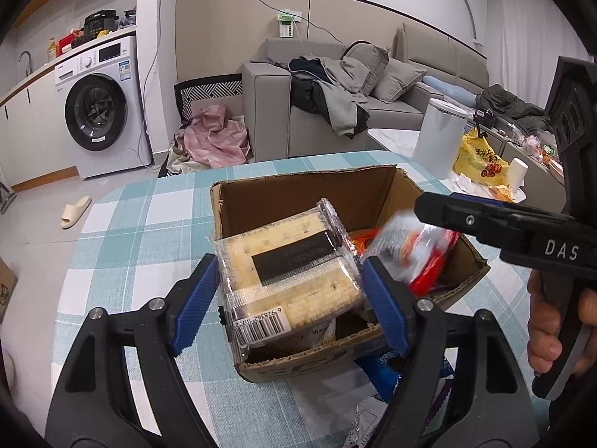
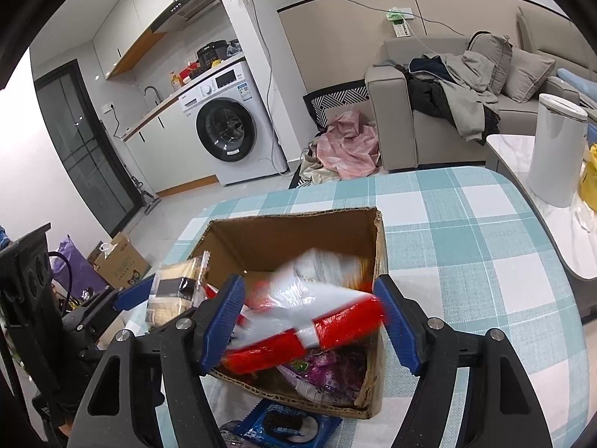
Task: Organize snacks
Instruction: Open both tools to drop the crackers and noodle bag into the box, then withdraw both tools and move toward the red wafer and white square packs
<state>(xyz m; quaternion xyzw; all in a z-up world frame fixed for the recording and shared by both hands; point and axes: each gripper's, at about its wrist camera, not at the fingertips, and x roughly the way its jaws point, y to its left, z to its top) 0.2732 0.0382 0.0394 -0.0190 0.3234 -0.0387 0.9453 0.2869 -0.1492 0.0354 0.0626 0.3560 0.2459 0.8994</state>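
Note:
An open cardboard box (image 1: 283,190) stands on the checked tablecloth; it also shows in the right wrist view (image 2: 291,235). My left gripper (image 1: 291,295) is shut on a clear pack of pale crackers (image 1: 287,268), held over the box's near edge; the pack also shows in the right wrist view (image 2: 175,291). My right gripper (image 2: 309,321) is open over the box. A blurred red and white snack bag (image 2: 309,313) lies loose between its fingers, touching neither, and shows in the left wrist view (image 1: 421,257). A purple packet (image 2: 328,373) lies in the box.
A blue snack bag (image 2: 283,425) lies on the tablecloth (image 2: 466,246) in front of the box, and shows in the left wrist view (image 1: 384,369). A white bin (image 2: 556,149) and a yellow bag (image 1: 477,156) stand right of the table. A sofa (image 1: 324,119) is behind.

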